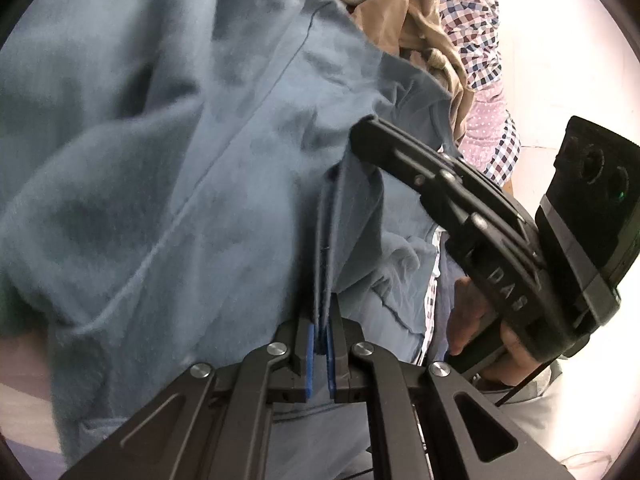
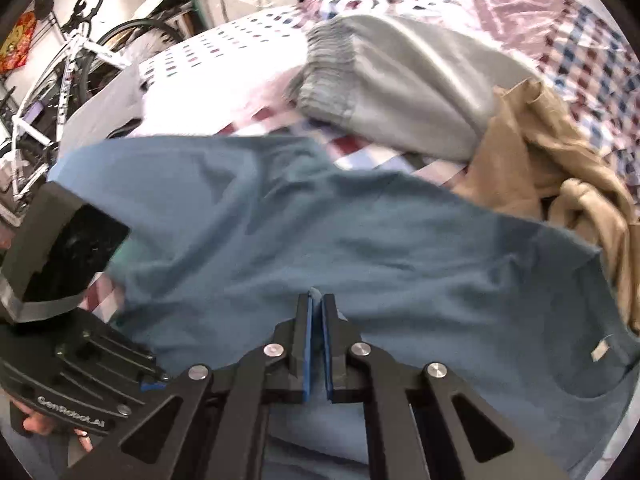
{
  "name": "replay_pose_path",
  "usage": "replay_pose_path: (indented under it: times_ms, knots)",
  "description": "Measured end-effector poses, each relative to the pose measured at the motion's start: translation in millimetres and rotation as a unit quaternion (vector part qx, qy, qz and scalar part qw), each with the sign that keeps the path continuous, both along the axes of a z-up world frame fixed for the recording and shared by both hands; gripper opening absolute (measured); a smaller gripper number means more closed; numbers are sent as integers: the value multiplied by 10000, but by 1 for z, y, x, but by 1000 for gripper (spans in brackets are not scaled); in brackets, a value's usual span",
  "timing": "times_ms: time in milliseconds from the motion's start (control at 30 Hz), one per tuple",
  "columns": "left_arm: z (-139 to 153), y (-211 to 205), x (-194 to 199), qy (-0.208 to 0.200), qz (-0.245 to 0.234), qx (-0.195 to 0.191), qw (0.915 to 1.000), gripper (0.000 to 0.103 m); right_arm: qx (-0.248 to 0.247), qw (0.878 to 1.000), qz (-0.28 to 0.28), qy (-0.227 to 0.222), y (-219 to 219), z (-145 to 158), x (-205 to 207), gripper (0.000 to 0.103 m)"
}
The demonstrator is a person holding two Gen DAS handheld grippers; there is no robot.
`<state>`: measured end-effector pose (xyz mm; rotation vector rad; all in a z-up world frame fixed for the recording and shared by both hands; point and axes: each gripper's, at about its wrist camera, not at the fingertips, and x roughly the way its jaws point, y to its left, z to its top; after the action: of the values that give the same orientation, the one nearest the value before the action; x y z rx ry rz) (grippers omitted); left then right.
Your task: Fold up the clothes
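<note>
Both claws (image 1: 320, 344) (image 2: 316, 332) pinch soft blue fleecy garment (image 2: 320, 240)

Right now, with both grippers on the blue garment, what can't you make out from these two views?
- Blue garment: type and full outline unclear; it overfills both views, motion-blurred in the left wrist view.
- Bed under it: hidden in both views.
- Right gripper tips: buried in cloth in the left wrist view.
- Tan garment: cut off by the right wrist view's edge.

Left wrist camera sits right up against the draped blue-grey cotton garment (image 1: 168, 168), looking rightward. Right wrist camera looks out over the checked patchwork bedspread (image 2: 580, 52). Both views share that garment (image 2: 340, 240), close.
</note>
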<state>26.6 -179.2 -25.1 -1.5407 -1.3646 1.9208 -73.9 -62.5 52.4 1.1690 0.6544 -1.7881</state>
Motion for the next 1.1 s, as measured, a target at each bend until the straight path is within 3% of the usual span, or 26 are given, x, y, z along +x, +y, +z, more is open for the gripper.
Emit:
replay_pose_path:
  times_ms: [100, 267, 467, 600, 700, 833, 1100]
  knots:
    - [7, -10, -8, 136, 185, -191, 9996, 3, 10, 9997, -110, 201, -8, 5, -3, 3]
    - [6, -21, -12, 136, 428, -169, 9988, 3, 79, 9991, -186, 385, -36, 3, -13, 3]
    - [13, -24, -12, 143, 507, -359, 9980, 3, 491, 9973, -267, 486, -56, -23, -18, 3]
    - [15, -25, -13, 106, 545, -492, 9972, 4, 474, 9968, -497, 410, -58, -34, -24, 6]
    - [16, -26, -13, 79, 573, -591, 9966, 4, 376, 9951, -796, 448, -54, -30, -29, 20]
    - [18, -27, -14, 42, 610, -724, 9955, 8, -44, 9902, -1303, 505, -19, -12, -15, 47]
    - [37, -36, -10, 239, 930, -1209, 9880, 33, -1083, 9644, -2333, 613, 71, 27, 27, 53]
